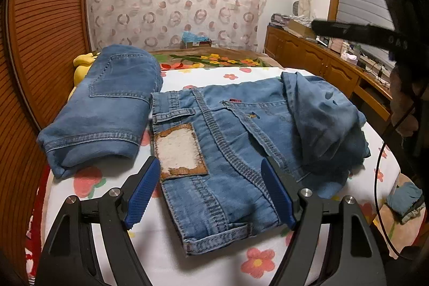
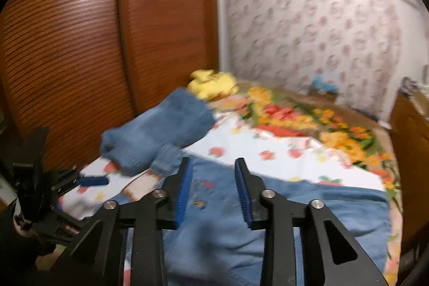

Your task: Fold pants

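Jeans [image 1: 228, 152] on the bed [image 1: 166, 245], between spread left tongs [image 1: 210, 192].
Waistband faces the left tongs; legs bunch rightward. Right tongs [image 2: 213, 192] hover parted above the denim, holding nothing.

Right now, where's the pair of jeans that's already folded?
In the left wrist view, the folded jeans lie on the bed's left side beside the wooden wardrobe, just left of the unfolded jeans, with a yellow toy behind them.

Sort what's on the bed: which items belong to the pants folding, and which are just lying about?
Job: half-folded jeans; folded jeans; left gripper; right gripper, both open.
Lying about: yellow cloth; floral blanket; small blue-grey garment.
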The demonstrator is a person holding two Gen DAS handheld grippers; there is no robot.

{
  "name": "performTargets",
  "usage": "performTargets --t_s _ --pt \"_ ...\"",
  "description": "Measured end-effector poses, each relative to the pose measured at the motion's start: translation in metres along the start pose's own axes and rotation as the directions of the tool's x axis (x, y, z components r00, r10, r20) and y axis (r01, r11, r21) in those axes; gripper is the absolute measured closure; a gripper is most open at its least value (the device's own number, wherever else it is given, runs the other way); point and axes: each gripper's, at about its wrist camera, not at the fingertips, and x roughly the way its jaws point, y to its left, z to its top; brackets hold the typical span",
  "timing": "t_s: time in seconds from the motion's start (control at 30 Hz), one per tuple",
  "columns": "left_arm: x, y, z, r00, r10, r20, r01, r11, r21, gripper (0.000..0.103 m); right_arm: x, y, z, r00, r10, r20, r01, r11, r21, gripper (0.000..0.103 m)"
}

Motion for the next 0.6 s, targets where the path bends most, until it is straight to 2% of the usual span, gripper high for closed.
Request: performTargets --t_s 0.07,0.17,0.37,0.6 --pt "0.003 -0.004 0.002 1.000 -0.001 -0.002 0.001 1.000 0.009 0.025 -0.015 -0.008 -0.003 0.999 -0.024 0.033 0.023 1.000 0.018 0.064" --pt "0.005 -0.011 0.004 1.000 -0.011 -0.002 0.011 1.000 0.021 0.025 -0.028 -0.019 -0.011 0.998 -0.054 0.032 0.053 0.998 0.041 0.064" --pt "0.010 -0.028 0.013 0.998 -0.068 0.008 0.068 0.997 0.046 0.025 -0.045 -0.029 -0.041 0.993 -0.116 -0.028 0.117 0.992 0.046 0.064" --pt "0.012 -0.051 0.014 0.994 -0.112 0.002 0.112 0.990 0.082 0.025 -0.054 -0.036 -0.058 0.985 -0.144 -0.094 0.153 0.984 0.091 0.064"
